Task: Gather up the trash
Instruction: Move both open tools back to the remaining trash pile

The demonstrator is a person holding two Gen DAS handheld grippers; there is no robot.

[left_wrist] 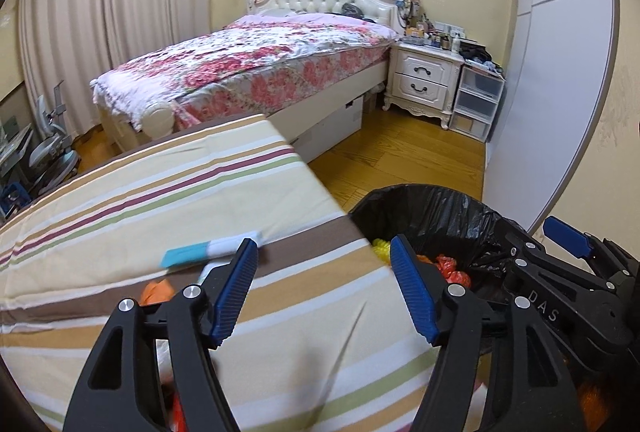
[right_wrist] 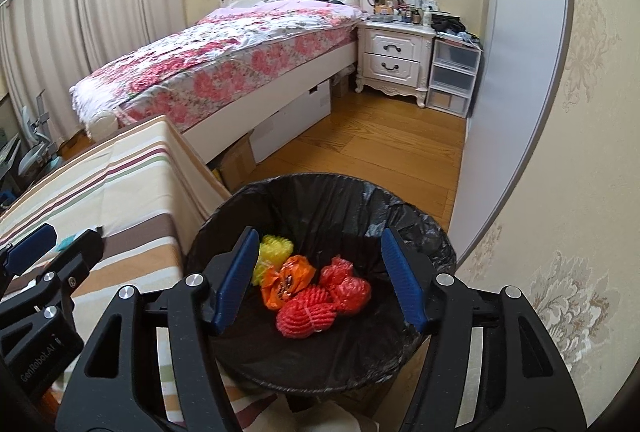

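Two black grippers with blue ribbed pads stand with jaws apart, nothing between them: the right gripper (right_wrist: 316, 278) above the round bin lined with a black plastic bag (right_wrist: 352, 191), the left gripper (left_wrist: 324, 288) above the striped cloth-covered table (left_wrist: 160, 191). Inside the bin lie red foam-net wads (right_wrist: 308, 316), an orange wrapper (right_wrist: 286, 280) and a yellow foam net (right_wrist: 274, 250). On the cloth lies a teal-and-white packet (left_wrist: 208, 252). Beyond stands a floral-quilted bed (right_wrist: 224, 59).

Evenly lit bedroom seen through two fisheye lenses
Soft, warm light with faint shadows and no glare; walls and curtains (left_wrist: 80, 11) bow near the dark vignetted corners; the near striped cloth (left_wrist: 160, 199) is motion-blurred in the left view
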